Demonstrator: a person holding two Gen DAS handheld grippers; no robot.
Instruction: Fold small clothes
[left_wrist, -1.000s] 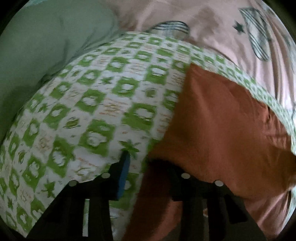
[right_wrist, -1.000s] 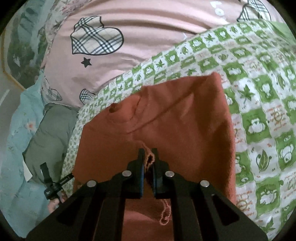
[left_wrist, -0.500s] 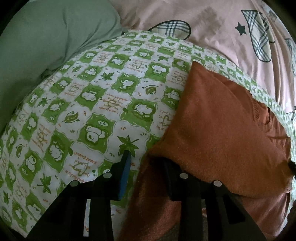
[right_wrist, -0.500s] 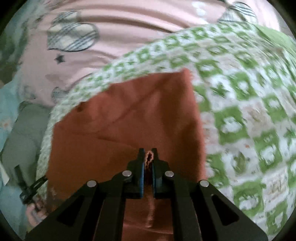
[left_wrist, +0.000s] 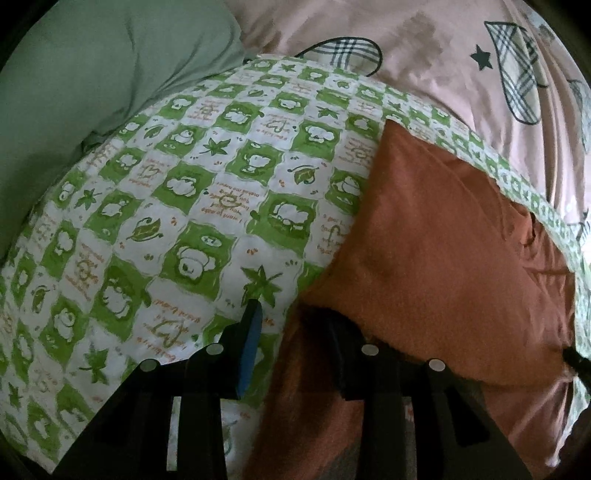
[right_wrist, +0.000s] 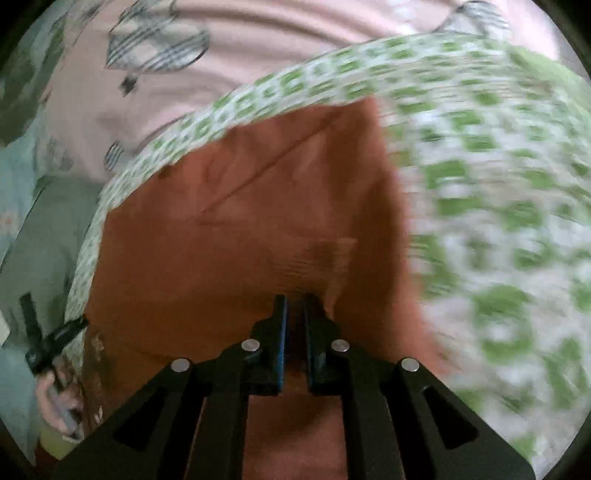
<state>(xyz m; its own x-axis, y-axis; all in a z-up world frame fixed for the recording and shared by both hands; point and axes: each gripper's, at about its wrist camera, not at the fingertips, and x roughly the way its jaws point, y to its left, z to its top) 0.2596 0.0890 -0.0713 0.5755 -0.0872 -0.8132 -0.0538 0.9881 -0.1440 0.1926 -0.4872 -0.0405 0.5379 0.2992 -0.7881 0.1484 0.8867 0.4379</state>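
The orange garment (left_wrist: 443, 258) is a rust-coloured knit, folded over itself with a straight left edge, lying on the green-and-white printed cloth (left_wrist: 184, 206) beside a pink sheet (left_wrist: 424, 55). The left gripper (left_wrist: 291, 325) stands apart, its right finger under the garment's near corner. The right gripper (right_wrist: 294, 306) has just been opening slightly; through blur, fabric appears to sit between its nearly closed jaws.
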